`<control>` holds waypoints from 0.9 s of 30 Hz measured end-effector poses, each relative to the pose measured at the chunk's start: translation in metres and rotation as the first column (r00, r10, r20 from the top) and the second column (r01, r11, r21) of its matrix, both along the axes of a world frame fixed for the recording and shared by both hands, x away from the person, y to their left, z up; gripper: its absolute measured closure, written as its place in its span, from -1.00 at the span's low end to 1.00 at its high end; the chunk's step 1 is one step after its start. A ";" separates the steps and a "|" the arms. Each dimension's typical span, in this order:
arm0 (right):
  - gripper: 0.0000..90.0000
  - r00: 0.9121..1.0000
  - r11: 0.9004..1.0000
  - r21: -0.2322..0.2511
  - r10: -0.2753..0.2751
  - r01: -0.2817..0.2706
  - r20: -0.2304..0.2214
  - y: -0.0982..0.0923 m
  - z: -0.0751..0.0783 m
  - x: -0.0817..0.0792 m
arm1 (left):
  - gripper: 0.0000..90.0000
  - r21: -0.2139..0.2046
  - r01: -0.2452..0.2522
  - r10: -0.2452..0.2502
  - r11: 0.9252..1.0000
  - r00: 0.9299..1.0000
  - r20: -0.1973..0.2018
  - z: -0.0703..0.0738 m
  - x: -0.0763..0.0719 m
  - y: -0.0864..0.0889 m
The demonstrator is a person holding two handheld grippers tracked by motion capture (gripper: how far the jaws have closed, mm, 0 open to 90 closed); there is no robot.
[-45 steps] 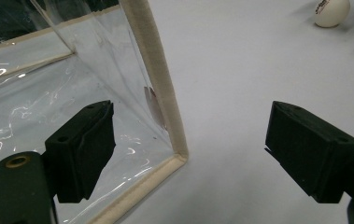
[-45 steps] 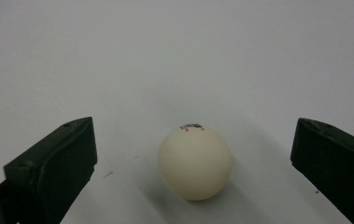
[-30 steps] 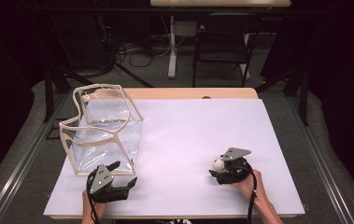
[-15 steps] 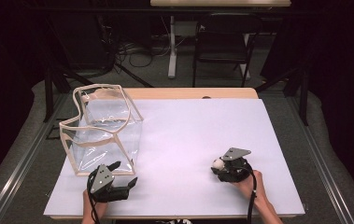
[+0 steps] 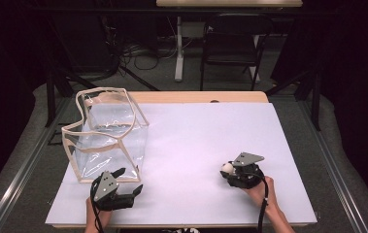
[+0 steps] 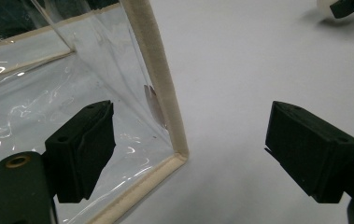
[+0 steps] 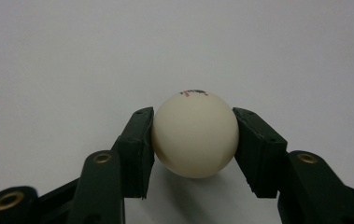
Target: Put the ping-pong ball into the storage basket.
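Note:
A white ball (image 7: 194, 134) with a small printed mark sits on the white table cover, and my right gripper (image 7: 194, 144) is shut on it with a pad pressed on each side. Its jaws have just been closing with the ball between them. From above, the ball (image 5: 227, 168) shows at the tip of the right gripper (image 5: 228, 173), front right. A clear plastic bag (image 5: 106, 138) with beige trim stands open at the left. My left gripper (image 5: 130, 180) is open just in front of it. The bag's near corner edge (image 6: 165, 102) stands between the wide jaws, untouched.
The white cover (image 5: 196, 131) spreads over a wooden table, bare between the bag and the ball. Behind the table stand a dark chair (image 5: 230, 43) and a white table leg (image 5: 178, 48) amid cables on the floor.
The right gripper's jaws have drawn in onto the white ball. Both hands stay where they were, and the bag has not moved.

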State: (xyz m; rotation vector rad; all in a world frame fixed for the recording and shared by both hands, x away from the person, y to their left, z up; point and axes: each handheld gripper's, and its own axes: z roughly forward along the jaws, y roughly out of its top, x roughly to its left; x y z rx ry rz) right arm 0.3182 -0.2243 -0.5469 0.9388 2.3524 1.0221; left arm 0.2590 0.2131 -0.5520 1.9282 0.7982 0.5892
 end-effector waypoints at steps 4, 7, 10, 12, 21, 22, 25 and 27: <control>0.12 1.000 1.000 0.011 -0.004 0.004 0.017 -0.001 0.005 -0.003 | -0.64 0.001 0.002 -0.002 1.000 1.000 -0.001 0.000 0.000 -0.001; 0.12 0.999 1.000 0.020 0.000 0.000 0.042 0.000 0.008 -0.005 | -0.64 -0.002 0.002 -0.002 1.000 1.000 0.000 0.000 0.000 -0.001; 0.12 0.998 1.000 0.030 -0.001 -0.001 0.064 0.000 0.012 -0.007 | -0.64 -0.001 0.002 -0.002 1.000 1.000 0.000 0.000 0.000 -0.001; 0.12 0.997 0.999 0.040 0.001 -0.005 0.078 0.001 0.014 -0.008 | -0.64 -0.002 0.001 -0.001 1.000 1.000 0.000 0.000 0.000 -0.001; 0.13 0.995 0.999 0.053 0.001 -0.006 0.103 0.003 0.021 -0.012 | -0.64 0.002 0.002 -0.002 1.000 1.000 -0.001 0.000 0.000 -0.001; 0.13 0.995 0.998 0.055 0.002 -0.008 0.104 0.003 0.022 -0.012 | -0.64 0.001 0.001 -0.001 1.000 1.000 -0.001 0.000 0.000 -0.001; 0.13 0.994 0.998 0.058 0.001 -0.008 0.108 0.003 0.024 -0.012 | -0.64 -0.003 0.001 -0.001 1.000 1.000 -0.001 0.000 0.000 -0.001; 0.13 0.994 0.998 0.061 0.000 -0.007 0.110 0.003 0.025 -0.012 | -0.64 0.001 0.001 -0.001 1.000 1.000 -0.004 0.000 0.000 -0.001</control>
